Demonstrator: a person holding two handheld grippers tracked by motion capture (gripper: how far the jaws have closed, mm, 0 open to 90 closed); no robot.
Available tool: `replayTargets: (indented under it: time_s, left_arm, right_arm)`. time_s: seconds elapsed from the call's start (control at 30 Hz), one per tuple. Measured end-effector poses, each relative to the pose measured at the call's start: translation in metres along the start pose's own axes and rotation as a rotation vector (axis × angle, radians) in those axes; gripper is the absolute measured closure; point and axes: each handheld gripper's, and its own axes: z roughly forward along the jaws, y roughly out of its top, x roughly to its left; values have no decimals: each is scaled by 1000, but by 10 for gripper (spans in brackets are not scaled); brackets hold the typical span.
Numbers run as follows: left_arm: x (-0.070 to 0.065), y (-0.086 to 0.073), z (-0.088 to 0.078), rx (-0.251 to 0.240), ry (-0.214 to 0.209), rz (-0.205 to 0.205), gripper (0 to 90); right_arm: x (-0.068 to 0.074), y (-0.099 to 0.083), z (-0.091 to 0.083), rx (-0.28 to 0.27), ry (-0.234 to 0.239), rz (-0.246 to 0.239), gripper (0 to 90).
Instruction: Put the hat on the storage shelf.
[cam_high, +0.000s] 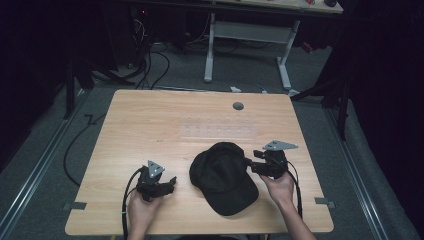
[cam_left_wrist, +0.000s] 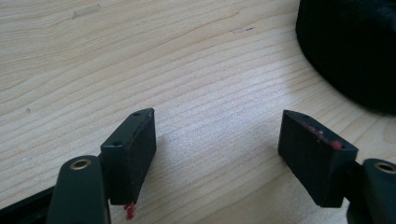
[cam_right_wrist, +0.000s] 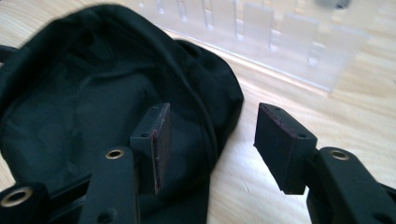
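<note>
The high view is dim, its surroundings nearly black, and only the tabletop (cam_high: 150, 125) is evenly lit. Both gripper views are brighter: soft shadow lies between each claw's jaws, and the background beyond blurs slightly.

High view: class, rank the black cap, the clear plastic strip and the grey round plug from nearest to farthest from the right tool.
1. Black cap, touching or almost touching the right tool, on its left.
2. Clear plastic strip, mid-table, beyond the cap.
3. Grey round plug, near the table's far edge.
</note>
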Motion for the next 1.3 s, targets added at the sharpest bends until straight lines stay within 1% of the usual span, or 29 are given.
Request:
replayTargets:
  time_s: [0.07, 0.1, 0.17, 0.2, 0.27, 0.33, 0.37, 0.4, 0.43, 0.57, 0.6, 0.7, 0.73, 0.97, 1.03, 1.1, 1.2, 1.3]
  left_arm:
    - [0, 0, 0, 0, 0, 0, 279]
    - [0, 0, 0, 0, 0, 0, 279]
    - [0, 0, 0, 0, 0, 0, 279]
    - [0, 0, 0, 0, 0, 0, 279]
    - [0, 0, 0, 0, 0, 0, 279]
    - [0, 0, 0, 0, 0, 0, 278]
    - [0, 0, 0, 1, -1, 0, 277]
    - [0, 0, 0, 0, -1, -1, 277]
    - [0, 0, 0, 1, -1, 0, 277]
    - [0, 0, 0, 1, -1, 0, 277]
    - [0, 0, 0, 3, -2, 0, 277]
    - [0, 0, 0, 2, -2, -1, 279]
    - [0, 0, 0, 1, -2, -1, 279]
    - [0, 0, 0, 1, -2, -1, 279]
    - [0, 0, 0, 1, -2, -1, 279]
    - [0, 0, 0, 0, -2, -3, 279]
    - [0, 0, 0, 1, -2, -1, 278]
    - [0, 0, 0, 1, -2, -1, 278]
  right_arm:
    - [1, 3, 1, -2, 6, -10, 461]
    - [5, 10, 3, -8, 17, -16, 455]
    - [5, 12, 4, -10, 18, -23, 449]
    - [8, 17, 7, -19, 29, -29, 426]
    - [10, 21, 10, -38, 28, -38, 437]
    - [12, 24, 11, -31, 30, -45, 446]
    - [13, 29, 14, -10, 45, -50, 452]
    - [13, 29, 14, -10, 45, -50, 452]
    - [14, 33, 16, 1, 57, -47, 454]
    - [14, 39, 22, 29, 70, -44, 458]
    - [14, 40, 24, 28, 73, -53, 468]
    - [15, 41, 27, 26, 77, -58, 481]
    - [16, 42, 31, 41, 77, -68, 488]
    - [19, 46, 38, 52, 83, -89, 504]
    - [21, 47, 41, 55, 80, -111, 512]
    - [22, 49, 43, 53, 78, -121, 515]
    - [24, 50, 44, 49, 74, -126, 525]
    - [26, 49, 48, 63, 81, -130, 533]
